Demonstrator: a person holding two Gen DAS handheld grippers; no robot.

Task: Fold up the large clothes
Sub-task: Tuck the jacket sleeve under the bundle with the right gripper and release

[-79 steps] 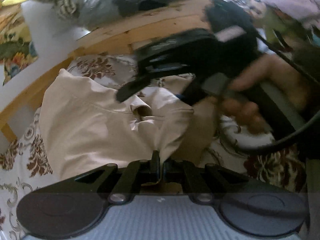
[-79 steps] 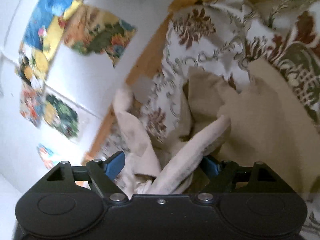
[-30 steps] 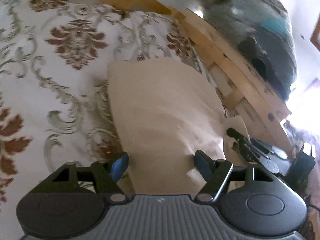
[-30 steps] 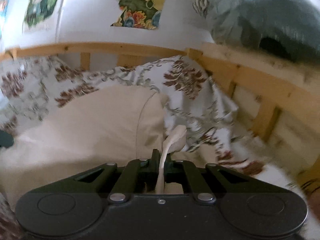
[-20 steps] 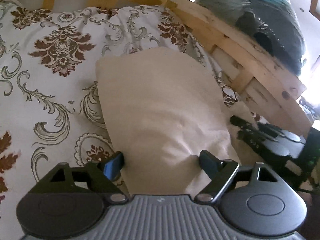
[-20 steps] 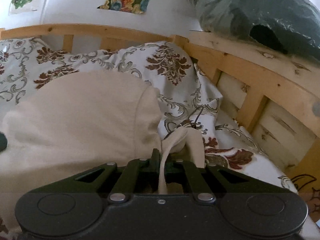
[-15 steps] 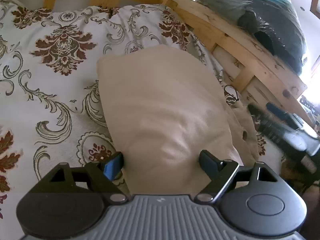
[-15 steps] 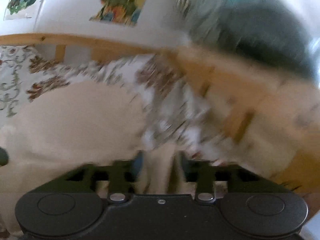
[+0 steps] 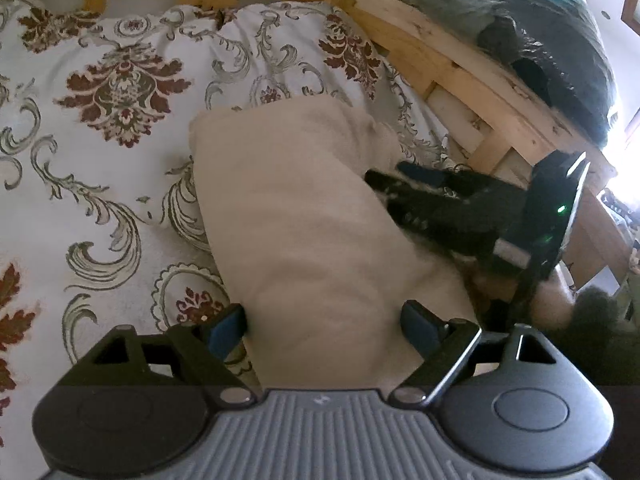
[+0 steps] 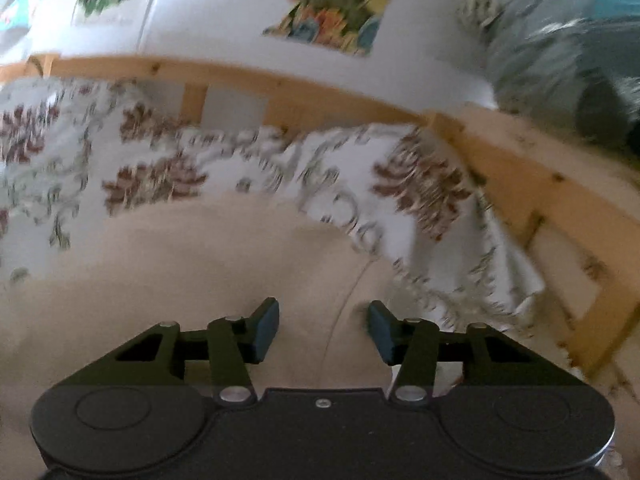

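Note:
A beige garment [image 9: 304, 220] lies folded into a long pad on the patterned bedsheet [image 9: 100, 160]. My left gripper [image 9: 322, 322] straddles its near end, one finger on each side. Its jaws are opening and the pads do not press the cloth. My right gripper [image 9: 386, 173] reaches in from the right and sits at the garment's right edge. In the blurred right wrist view the right gripper [image 10: 323, 330] hovers over the beige garment [image 10: 180, 280] near a seam. Its jaws are closing, with cloth below the gap and no grip on it.
A wooden bed rail [image 9: 460, 76] runs along the far and right sides of the bed. A plastic-wrapped bundle [image 9: 540, 40] rests on top of it. Colourful posters [image 10: 332, 0] hang on the white wall behind. The sheet [image 10: 280, 168] bunches up by the rail.
The right gripper let go of the beige strip it was shut on, opened, and swung left over the garment. The left gripper's jaws widened a little and it barely moved.

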